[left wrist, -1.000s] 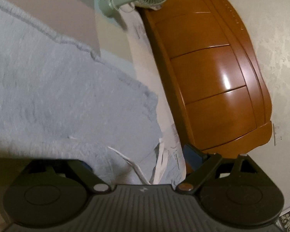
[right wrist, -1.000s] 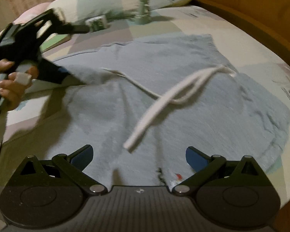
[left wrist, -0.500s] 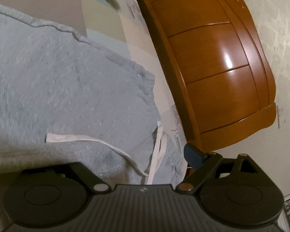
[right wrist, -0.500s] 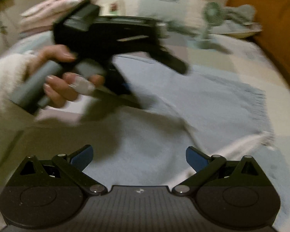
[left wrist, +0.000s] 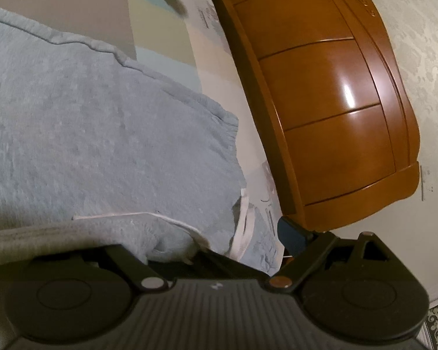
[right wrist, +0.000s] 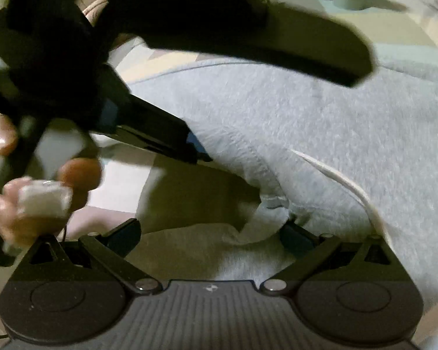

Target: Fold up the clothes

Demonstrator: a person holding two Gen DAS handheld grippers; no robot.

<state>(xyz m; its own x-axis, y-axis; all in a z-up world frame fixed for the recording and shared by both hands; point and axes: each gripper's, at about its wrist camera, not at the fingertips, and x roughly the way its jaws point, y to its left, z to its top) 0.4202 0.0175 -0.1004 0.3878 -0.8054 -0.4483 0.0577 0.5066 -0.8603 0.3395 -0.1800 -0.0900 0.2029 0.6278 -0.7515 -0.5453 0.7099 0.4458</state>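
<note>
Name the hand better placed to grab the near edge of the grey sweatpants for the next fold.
Probably right. The right tongs stand open with the crumpled near edge of the sweatpants between their fingers. The left tongs are open too, but reach in from the side, over the fabric.

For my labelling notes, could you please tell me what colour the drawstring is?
The drawstring is white, clearest in the left wrist view.

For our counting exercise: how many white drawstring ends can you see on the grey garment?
2. One end lies flat across the garment; the other runs along its edge near the headboard. More may be hidden.
</note>
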